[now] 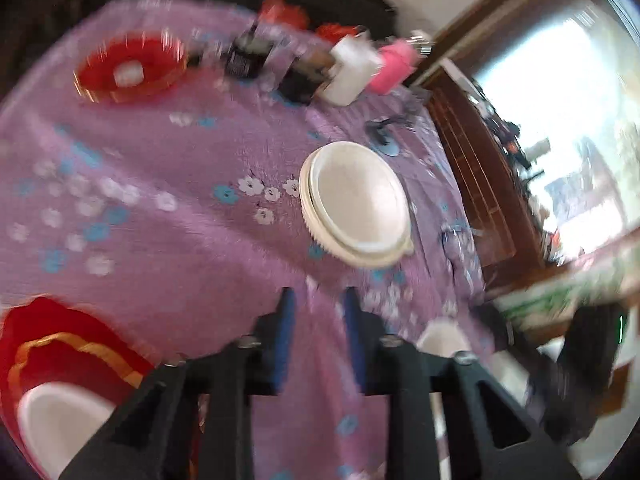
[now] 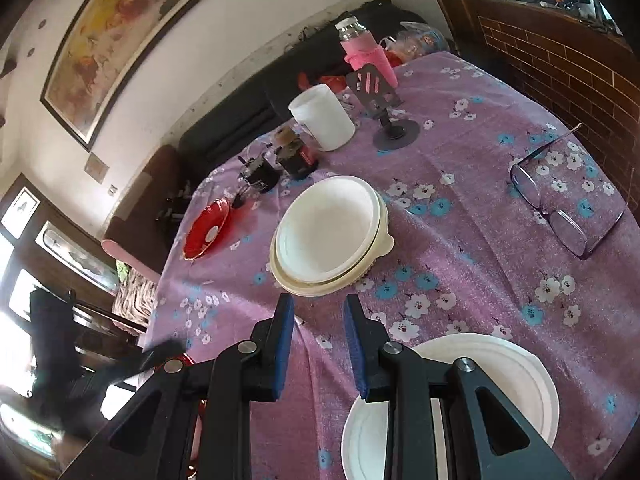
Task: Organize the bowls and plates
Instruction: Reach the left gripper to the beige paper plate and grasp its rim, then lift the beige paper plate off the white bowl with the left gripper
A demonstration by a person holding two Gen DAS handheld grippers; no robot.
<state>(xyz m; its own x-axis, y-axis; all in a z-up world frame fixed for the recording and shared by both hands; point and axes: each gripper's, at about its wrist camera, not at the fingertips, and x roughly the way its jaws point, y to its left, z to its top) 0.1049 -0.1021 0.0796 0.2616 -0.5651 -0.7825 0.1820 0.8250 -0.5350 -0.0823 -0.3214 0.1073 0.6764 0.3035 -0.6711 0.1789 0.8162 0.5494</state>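
A stack of white bowls [image 2: 332, 236] sits on the purple flowered tablecloth [image 2: 480, 264], just ahead of my right gripper [image 2: 318, 300]. Its blue pads stand narrowly apart with nothing between them. White plates [image 2: 500, 380] lie stacked under its right finger. A red plate [image 2: 208, 230] rests far left. The left wrist view is blurred: the white bowls [image 1: 356, 204] lie ahead and to the right of my left gripper [image 1: 318, 296], whose pads show a narrow empty gap. A red plate with a white centre [image 1: 52, 380] is at lower left, and another red plate [image 1: 130, 68] lies far off.
Eyeglasses [image 2: 560, 200] lie on the cloth at right. At the table's far side stand a white jug [image 2: 322, 116], a pink-sleeved bottle [image 2: 362, 52], a grey phone stand [image 2: 384, 96] and dark jars [image 2: 296, 156]. A brick wall [image 2: 560, 68] borders the right.
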